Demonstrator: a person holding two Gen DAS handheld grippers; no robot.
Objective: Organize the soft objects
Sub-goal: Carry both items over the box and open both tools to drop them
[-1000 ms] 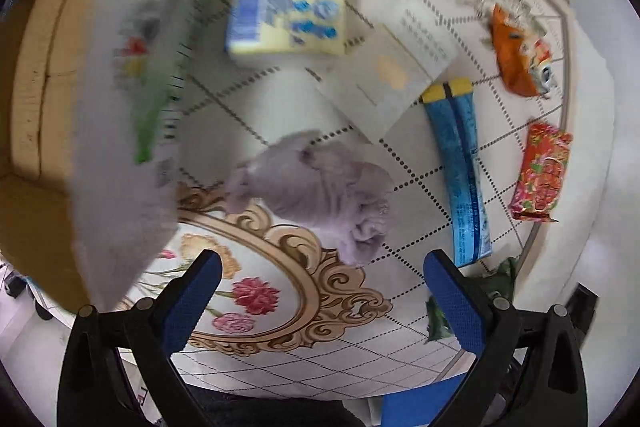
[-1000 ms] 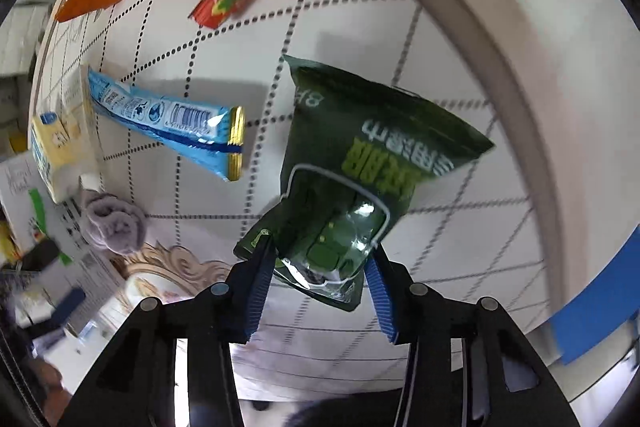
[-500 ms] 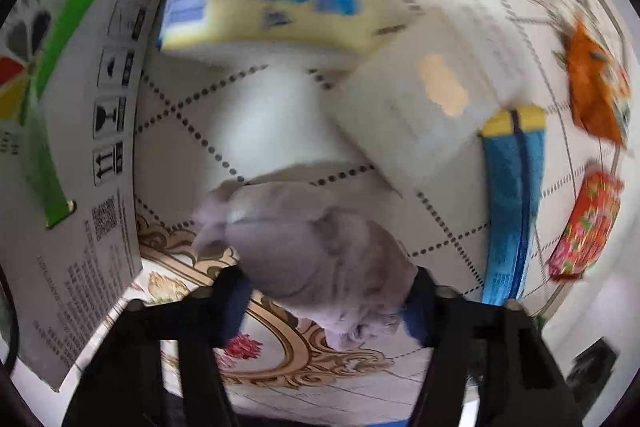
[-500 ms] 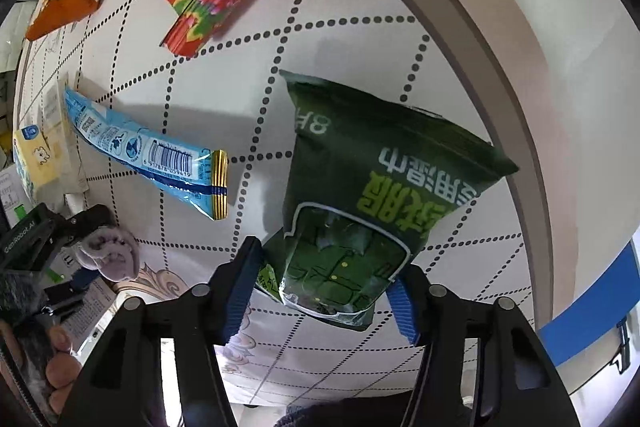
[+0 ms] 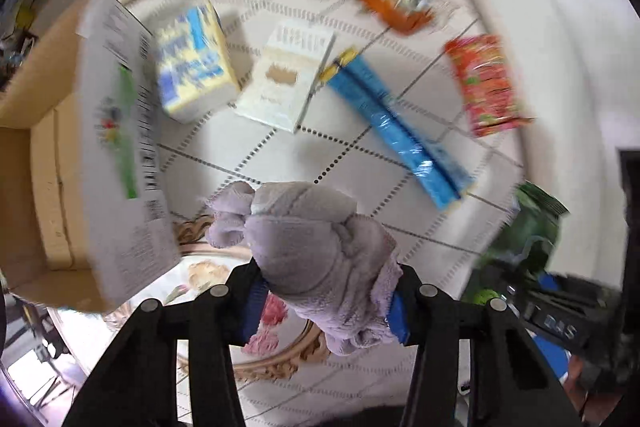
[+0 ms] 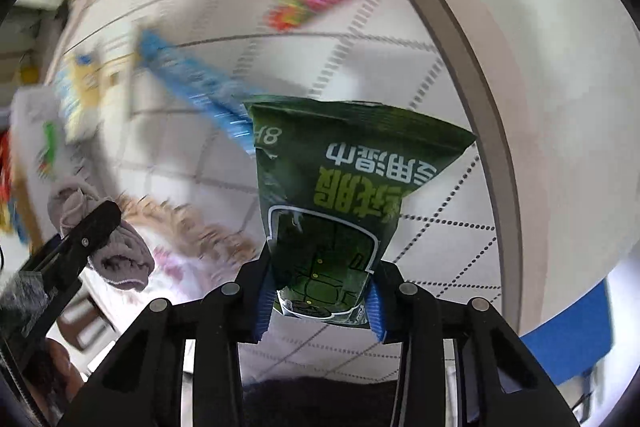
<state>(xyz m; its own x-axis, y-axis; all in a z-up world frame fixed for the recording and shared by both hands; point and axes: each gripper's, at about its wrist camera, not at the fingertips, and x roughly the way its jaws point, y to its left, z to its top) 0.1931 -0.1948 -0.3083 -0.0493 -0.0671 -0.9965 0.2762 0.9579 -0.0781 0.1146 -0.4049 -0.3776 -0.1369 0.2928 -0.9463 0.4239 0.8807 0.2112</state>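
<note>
My left gripper is shut on a crumpled lilac cloth and holds it above the table. The cloth also shows in the right wrist view, clamped in the left gripper's black finger. My right gripper is shut on the lower end of a dark green snack pouch, lifted off the table. The pouch also shows at the right of the left wrist view.
On the patterned tablecloth lie a yellow-blue tissue pack, a white packet, a long blue packet, a red packet and an orange packet. An open cardboard box with a white flap stands at the left.
My left gripper closed on the lilac cloth and lifted it off the table. My right gripper kept hold of the green pouch and raised it; both views now blur with motion.
</note>
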